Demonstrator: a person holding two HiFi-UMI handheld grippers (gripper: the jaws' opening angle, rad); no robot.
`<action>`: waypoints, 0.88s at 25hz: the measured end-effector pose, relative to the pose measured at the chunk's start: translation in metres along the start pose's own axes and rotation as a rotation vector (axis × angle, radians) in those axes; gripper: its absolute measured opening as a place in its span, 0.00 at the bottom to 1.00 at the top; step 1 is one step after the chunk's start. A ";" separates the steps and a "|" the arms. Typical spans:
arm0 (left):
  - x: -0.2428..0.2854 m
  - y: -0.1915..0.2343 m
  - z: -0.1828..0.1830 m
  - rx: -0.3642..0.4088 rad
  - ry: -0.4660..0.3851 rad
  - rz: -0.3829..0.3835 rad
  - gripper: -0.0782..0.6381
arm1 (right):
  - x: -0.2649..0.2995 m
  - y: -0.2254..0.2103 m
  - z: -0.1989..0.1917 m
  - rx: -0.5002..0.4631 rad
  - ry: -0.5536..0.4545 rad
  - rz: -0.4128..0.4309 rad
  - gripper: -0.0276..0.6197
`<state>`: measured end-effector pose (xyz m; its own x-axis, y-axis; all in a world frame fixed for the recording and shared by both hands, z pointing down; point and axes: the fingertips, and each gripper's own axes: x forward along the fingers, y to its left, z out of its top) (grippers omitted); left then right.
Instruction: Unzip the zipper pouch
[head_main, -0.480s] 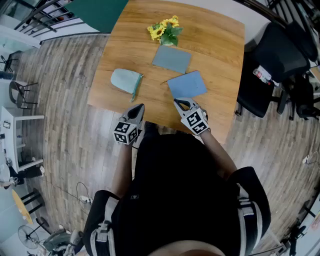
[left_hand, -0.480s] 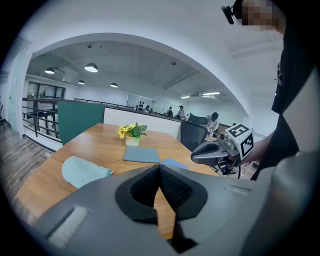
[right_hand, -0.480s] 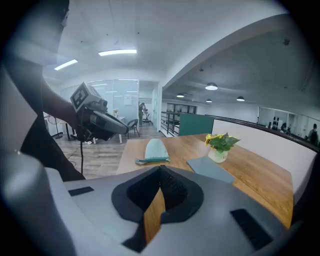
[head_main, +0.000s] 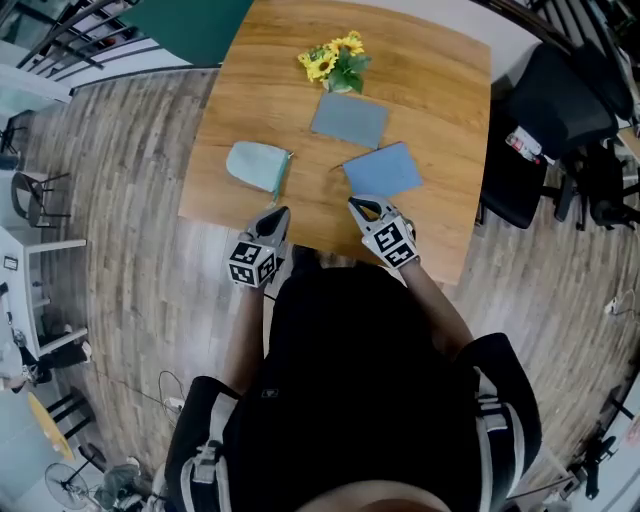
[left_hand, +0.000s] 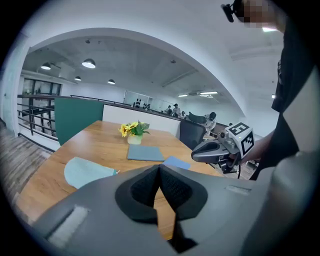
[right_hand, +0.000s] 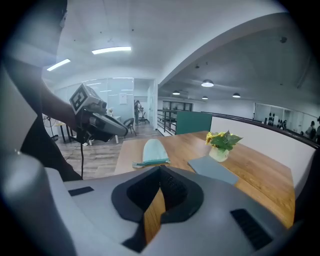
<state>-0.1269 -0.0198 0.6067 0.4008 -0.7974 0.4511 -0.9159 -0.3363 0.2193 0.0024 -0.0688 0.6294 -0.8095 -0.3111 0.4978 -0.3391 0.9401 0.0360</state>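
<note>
The pale green zipper pouch (head_main: 254, 164) lies flat on the left part of the tabletop (head_main: 430, 80). Its long axis runs across, with the rounded end to the left and the darker zipper edge (head_main: 282, 174) toward the middle, where a blue pouch (head_main: 384, 170) lies. The left tool (head_main: 272, 222) and right tool (head_main: 362, 208) hover at the near edge, jaws pressed together and holding nothing, the right one near the blue pouch.

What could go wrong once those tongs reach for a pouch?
The left tongs and right tongs are shut and empty; they must open first. The mint pouch lies loose and flat, so tugging its zipper unpinned would likely drag it. The sunflowers stand right behind the grey pouch and could be knocked over.
</note>
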 end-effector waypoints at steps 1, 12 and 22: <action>0.000 0.003 -0.001 -0.001 0.000 -0.002 0.10 | 0.002 0.001 0.000 0.002 0.003 -0.001 0.05; -0.009 0.036 -0.014 -0.038 0.013 0.006 0.10 | 0.024 0.009 0.009 -0.002 0.027 -0.012 0.05; -0.009 0.070 -0.040 -0.106 0.036 0.022 0.11 | 0.042 0.009 0.012 0.005 0.043 -0.046 0.05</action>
<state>-0.1936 -0.0164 0.6525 0.3827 -0.7848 0.4875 -0.9177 -0.2620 0.2987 -0.0399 -0.0753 0.6402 -0.7718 -0.3475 0.5325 -0.3779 0.9242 0.0554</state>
